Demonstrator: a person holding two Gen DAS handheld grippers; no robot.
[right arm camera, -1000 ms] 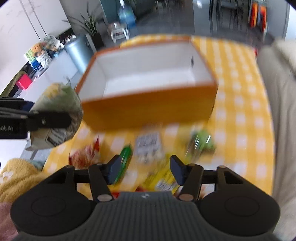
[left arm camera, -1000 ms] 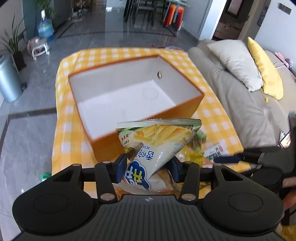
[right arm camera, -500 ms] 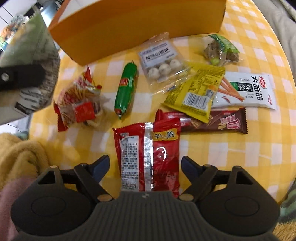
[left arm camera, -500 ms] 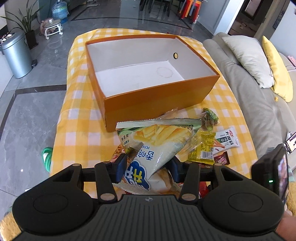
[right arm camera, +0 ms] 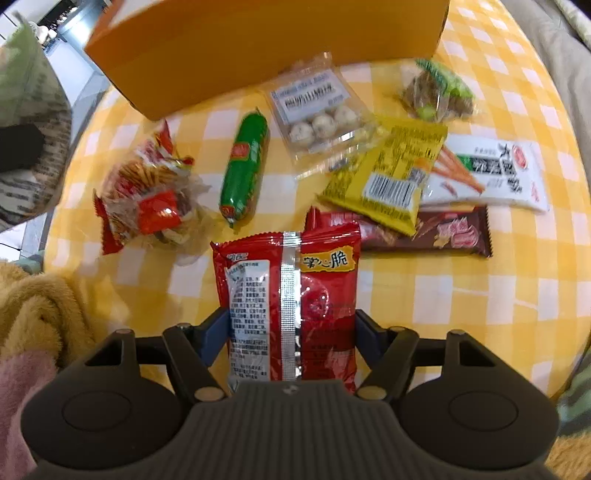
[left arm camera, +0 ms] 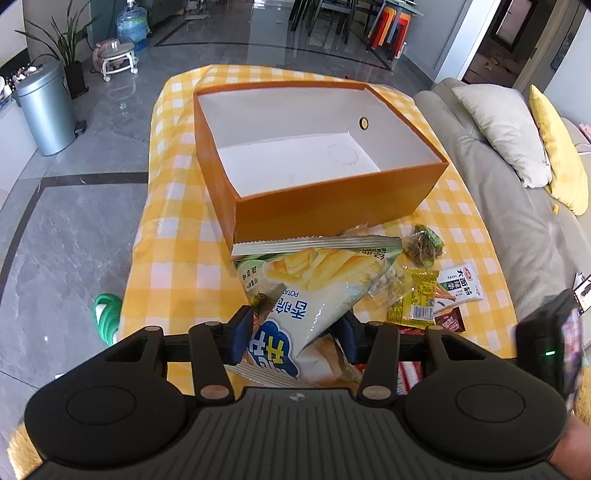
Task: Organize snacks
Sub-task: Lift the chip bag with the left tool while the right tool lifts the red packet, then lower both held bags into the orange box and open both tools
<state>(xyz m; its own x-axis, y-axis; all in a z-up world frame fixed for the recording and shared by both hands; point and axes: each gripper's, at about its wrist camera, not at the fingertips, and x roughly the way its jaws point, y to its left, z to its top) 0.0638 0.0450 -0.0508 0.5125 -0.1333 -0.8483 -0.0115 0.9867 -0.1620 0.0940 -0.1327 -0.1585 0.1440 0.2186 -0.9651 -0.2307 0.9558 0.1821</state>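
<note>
The left gripper (left arm camera: 295, 334) holds one chip bag (left arm camera: 314, 284), jaws clamped; the right gripper (right arm camera: 290, 334), jaws just narrowing, brackets one red packet (right arm camera: 291, 295); seven snacks beyond.

This is a home, in a big living room. A grey sofa (left arm camera: 517, 206) stands along the right edge of the table (left arm camera: 173, 266), with a pale cushion (left arm camera: 502, 129) and a yellow cushion (left arm camera: 557, 147) on it. The table wears a yellow and white checked cloth. The floor (left arm camera: 66, 229) is shiny grey stone. Beyond the far edge stand dining chairs (left arm camera: 332, 14) and bright stacked stools (left arm camera: 391, 26). At the far left are a potted plant (left arm camera: 66, 44), a metal bin (left arm camera: 46, 107) and a water bottle (left arm camera: 131, 24).
</note>
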